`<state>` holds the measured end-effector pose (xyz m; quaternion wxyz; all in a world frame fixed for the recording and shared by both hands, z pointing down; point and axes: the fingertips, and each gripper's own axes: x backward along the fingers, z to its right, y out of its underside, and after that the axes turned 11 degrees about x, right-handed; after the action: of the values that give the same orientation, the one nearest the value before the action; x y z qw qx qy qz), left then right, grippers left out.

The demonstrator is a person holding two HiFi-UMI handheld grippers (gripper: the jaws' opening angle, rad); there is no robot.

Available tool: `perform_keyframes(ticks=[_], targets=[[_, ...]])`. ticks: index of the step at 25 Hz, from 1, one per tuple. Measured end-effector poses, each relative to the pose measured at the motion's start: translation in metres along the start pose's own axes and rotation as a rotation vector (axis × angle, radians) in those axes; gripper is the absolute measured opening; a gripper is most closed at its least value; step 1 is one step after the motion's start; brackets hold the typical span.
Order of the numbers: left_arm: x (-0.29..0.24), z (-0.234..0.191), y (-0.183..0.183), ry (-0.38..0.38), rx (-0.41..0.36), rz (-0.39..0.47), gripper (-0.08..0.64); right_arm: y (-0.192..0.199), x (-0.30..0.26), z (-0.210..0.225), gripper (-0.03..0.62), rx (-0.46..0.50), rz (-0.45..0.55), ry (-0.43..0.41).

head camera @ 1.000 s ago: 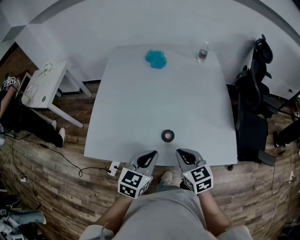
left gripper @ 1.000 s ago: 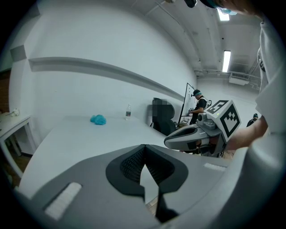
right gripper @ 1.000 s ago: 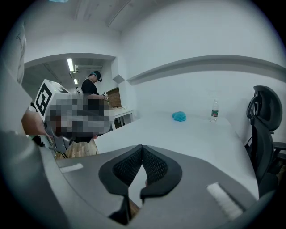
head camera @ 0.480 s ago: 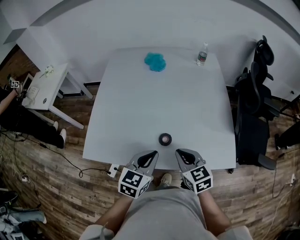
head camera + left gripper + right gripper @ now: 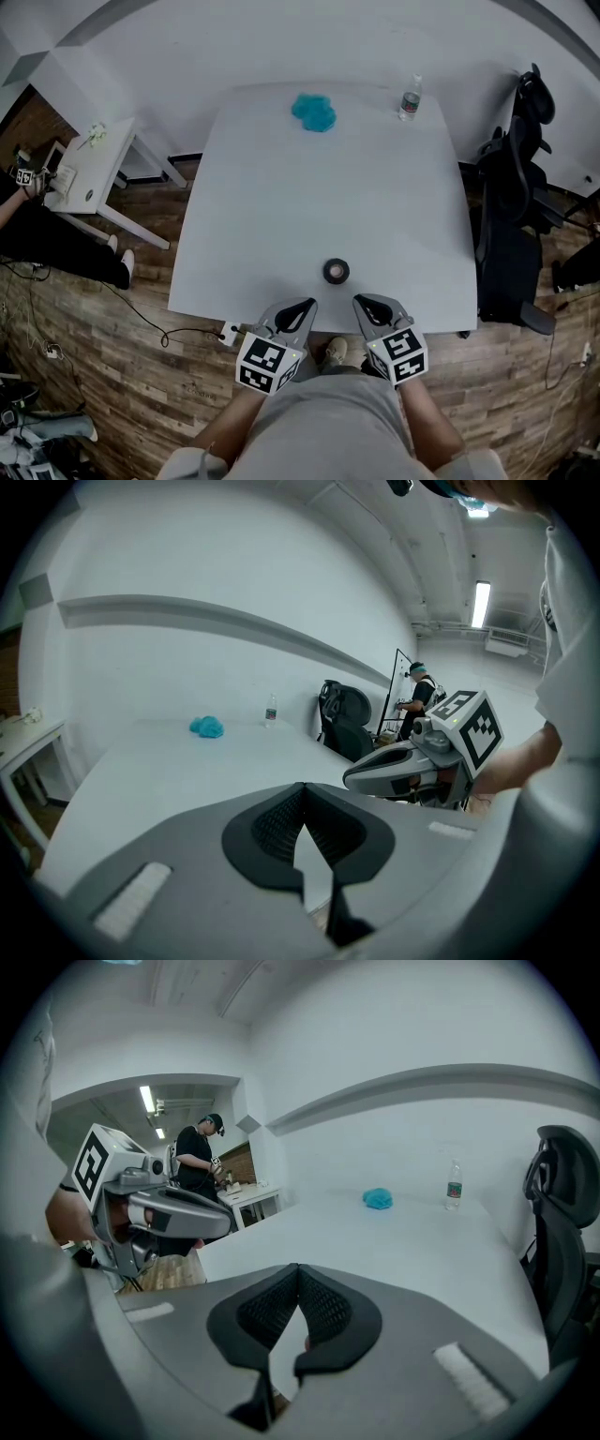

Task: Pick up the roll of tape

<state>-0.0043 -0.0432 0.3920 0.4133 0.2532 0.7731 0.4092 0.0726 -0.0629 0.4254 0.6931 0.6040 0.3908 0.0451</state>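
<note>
- Almost nothing is changing from a second ago: the left gripper [image 5: 302, 307] and right gripper [image 5: 364, 302] are staying side by side at the near edge of the white table [image 5: 281, 187].
- Both are keeping their jaws pressed together, holding nothing.
- The roll of tape [image 5: 337, 271] is lying flat just beyond them, between the two, untouched.
- The pick-up appears not to be starting yet.
</note>
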Motion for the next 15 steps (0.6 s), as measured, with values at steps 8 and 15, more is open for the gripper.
perform_keyframes(ticks=[8,15], targets=[[-0.006,-0.019,-0.007,0.04,-0.009,-0.035,0.018,-0.009,-0.014,0.002,0.006,-0.003,-0.029,0.021],[-0.016,-0.042,-0.015,0.064,-0.026,-0.051,0.018,-0.012,-0.031,0.008,0.006,-0.016,-0.043,0.052]])
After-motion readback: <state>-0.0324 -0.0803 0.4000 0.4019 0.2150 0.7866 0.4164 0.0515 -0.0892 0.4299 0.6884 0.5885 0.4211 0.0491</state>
